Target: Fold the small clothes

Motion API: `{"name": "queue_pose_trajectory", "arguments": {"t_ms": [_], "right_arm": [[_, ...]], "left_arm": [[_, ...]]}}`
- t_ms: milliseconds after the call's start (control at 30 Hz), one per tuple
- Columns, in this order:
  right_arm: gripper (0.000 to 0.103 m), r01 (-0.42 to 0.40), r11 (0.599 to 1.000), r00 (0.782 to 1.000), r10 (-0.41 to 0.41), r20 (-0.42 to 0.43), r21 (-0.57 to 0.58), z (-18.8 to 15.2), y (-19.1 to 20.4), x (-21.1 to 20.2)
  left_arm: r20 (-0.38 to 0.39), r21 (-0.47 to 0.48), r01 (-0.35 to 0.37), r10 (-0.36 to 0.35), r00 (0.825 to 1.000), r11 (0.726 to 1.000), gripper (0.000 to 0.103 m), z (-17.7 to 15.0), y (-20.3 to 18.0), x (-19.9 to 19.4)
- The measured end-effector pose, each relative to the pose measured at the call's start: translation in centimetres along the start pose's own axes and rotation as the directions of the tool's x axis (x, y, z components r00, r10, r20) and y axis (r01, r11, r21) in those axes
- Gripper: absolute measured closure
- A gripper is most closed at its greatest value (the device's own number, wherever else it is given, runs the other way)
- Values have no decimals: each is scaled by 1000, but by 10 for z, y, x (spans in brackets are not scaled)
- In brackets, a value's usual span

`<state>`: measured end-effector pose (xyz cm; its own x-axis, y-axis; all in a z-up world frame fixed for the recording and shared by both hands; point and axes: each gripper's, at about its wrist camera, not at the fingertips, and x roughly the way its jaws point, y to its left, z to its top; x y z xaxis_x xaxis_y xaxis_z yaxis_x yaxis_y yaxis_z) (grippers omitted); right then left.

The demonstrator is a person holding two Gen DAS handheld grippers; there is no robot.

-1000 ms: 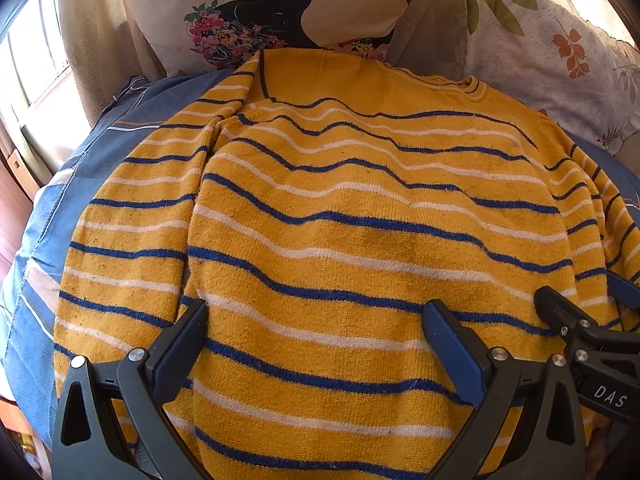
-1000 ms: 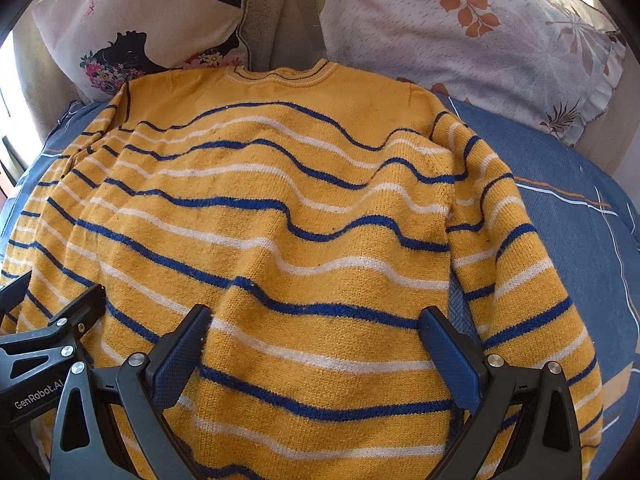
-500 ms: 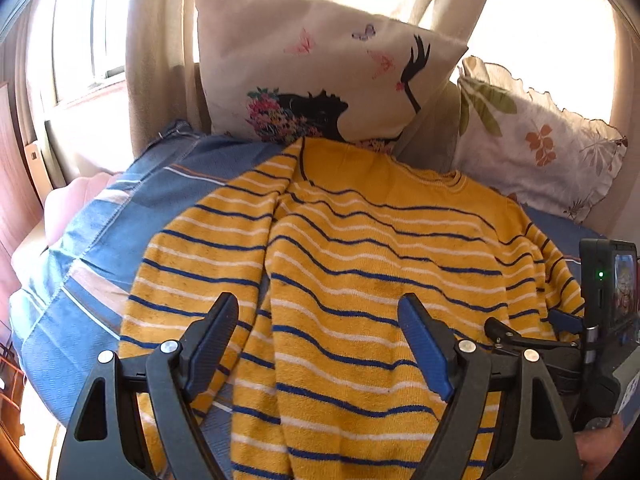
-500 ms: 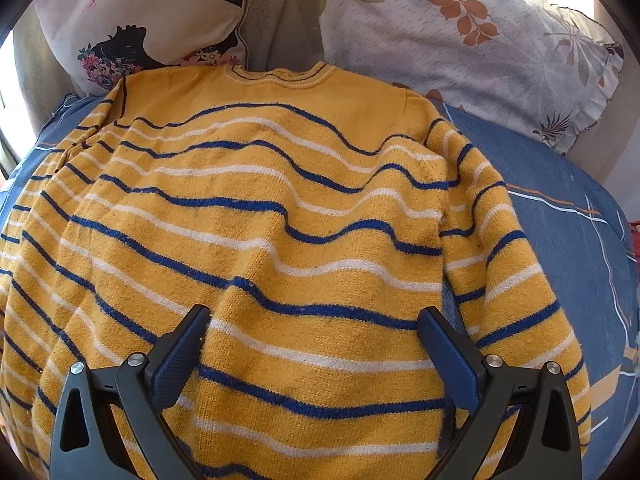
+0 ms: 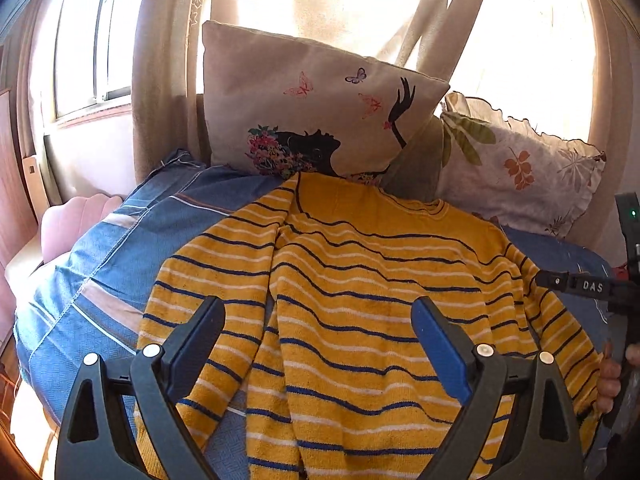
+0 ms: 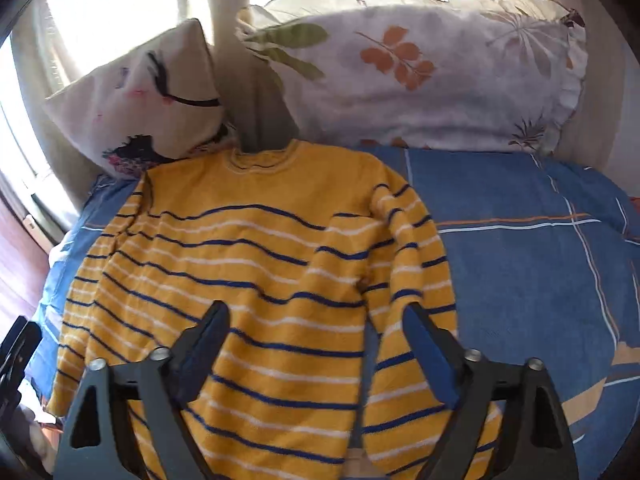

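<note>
A yellow sweater with blue and white stripes [image 5: 360, 288] [image 6: 256, 264] lies flat on the blue bedcover, collar toward the pillows, both sleeves down along its sides. My left gripper [image 5: 320, 344] hovers above the sweater's lower left part, jaws opening, nothing between the pads. My right gripper [image 6: 316, 344] hangs above the lower right part near the right sleeve [image 6: 416, 280], jaws closing, pads clear of the cloth. The right gripper's body [image 5: 588, 288] shows at the right edge of the left wrist view, with a hand below it.
A beige cushion with a printed silhouette [image 5: 312, 120] and a floral pillow [image 6: 432, 76] lean against curtains at the back. The blue plaid bedcover [image 6: 540, 248] extends right of the sweater. A pink seat [image 5: 68, 220] and a window [image 5: 92, 48] are at the left.
Both grippers have lifted and drawn back from the sweater, so more of the bed and pillows shows. The right gripper's jaws have narrowed a little. The sweater lies as before.
</note>
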<state>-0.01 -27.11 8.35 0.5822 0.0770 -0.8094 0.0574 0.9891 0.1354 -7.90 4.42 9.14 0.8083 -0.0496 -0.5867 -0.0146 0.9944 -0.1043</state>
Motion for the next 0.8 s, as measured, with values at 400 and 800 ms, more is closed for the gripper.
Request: {"name": "queue_pose_trajectory", "arguments": {"t_ms": [400, 800], "right_arm": [[31, 200, 980, 972, -196, -126, 21, 73, -67, 106], [92, 297, 955, 954, -295, -46, 23, 114, -89, 91]], "left_arm": [[-79, -2, 52, -52, 996, 999, 9, -7, -5, 23], [-105, -17, 49, -50, 993, 999, 9, -5, -7, 37]]}}
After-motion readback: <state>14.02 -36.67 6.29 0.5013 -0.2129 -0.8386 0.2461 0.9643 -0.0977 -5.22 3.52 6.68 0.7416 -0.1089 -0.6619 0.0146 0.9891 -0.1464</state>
